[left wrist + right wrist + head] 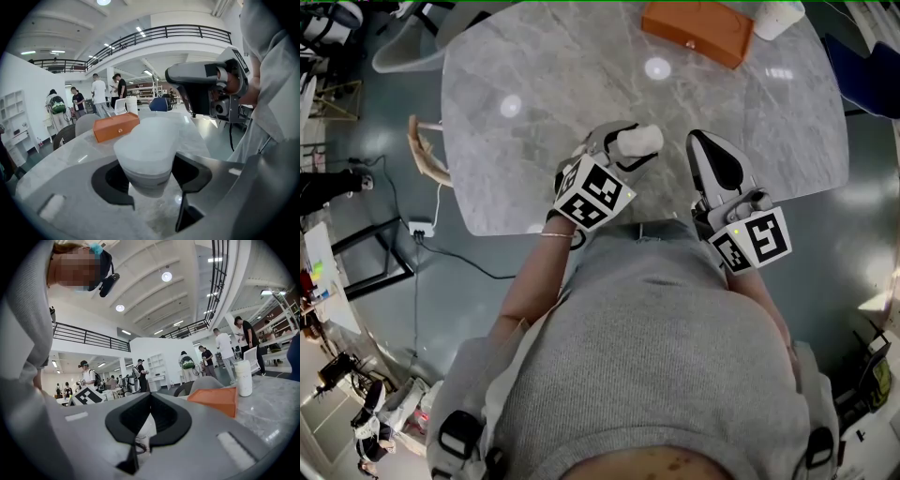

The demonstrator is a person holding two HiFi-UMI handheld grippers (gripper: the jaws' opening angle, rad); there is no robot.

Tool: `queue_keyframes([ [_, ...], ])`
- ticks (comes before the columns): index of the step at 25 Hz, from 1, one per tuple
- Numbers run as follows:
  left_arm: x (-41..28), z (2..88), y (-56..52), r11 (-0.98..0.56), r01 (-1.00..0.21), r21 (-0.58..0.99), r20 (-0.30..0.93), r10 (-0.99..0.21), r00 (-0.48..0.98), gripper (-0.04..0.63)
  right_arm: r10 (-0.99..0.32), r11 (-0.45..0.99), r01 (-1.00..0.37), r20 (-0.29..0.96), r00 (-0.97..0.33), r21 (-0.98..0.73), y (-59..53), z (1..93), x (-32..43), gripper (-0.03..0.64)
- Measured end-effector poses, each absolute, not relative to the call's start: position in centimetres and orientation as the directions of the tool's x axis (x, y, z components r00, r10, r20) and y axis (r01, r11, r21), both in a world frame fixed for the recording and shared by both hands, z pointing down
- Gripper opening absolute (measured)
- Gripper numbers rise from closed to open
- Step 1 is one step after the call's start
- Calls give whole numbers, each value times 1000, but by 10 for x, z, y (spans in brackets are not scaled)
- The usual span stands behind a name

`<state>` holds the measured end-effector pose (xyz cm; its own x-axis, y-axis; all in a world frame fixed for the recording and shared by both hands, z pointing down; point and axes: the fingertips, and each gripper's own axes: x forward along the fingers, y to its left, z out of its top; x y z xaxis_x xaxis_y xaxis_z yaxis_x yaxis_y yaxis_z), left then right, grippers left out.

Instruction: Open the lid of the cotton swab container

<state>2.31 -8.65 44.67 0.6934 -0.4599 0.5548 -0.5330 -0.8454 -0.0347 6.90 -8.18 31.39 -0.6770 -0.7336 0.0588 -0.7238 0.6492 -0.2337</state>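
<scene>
The cotton swab container [639, 141] is a small, frosted white tub with its lid on. My left gripper [617, 150] is shut on it and holds it just above the marble table's [534, 112] near edge. In the left gripper view the tub [147, 150] sits between the two black pads [111, 180], with marble showing beneath it. My right gripper [705, 142] is shut and holds nothing. It stands to the right of the tub, apart from it, and shows in the left gripper view [206, 89]. In its own view the right gripper [149, 397] has its jaws pressed together.
An orange box [698, 30] lies at the table's far side, with a white bottle [778, 17] beside it; both show in the right gripper view, the orange box [215, 400] and the white bottle [243, 377]. Chairs stand round the table, and several people are in the hall behind.
</scene>
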Motion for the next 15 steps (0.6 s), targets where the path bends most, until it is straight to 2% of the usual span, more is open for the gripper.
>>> queue_keyframes([
  [15,33,419,-83,-869,-493,-34,537,-432,725,255,-730,655,-717,45,-682,-237,-86,310,68,2],
])
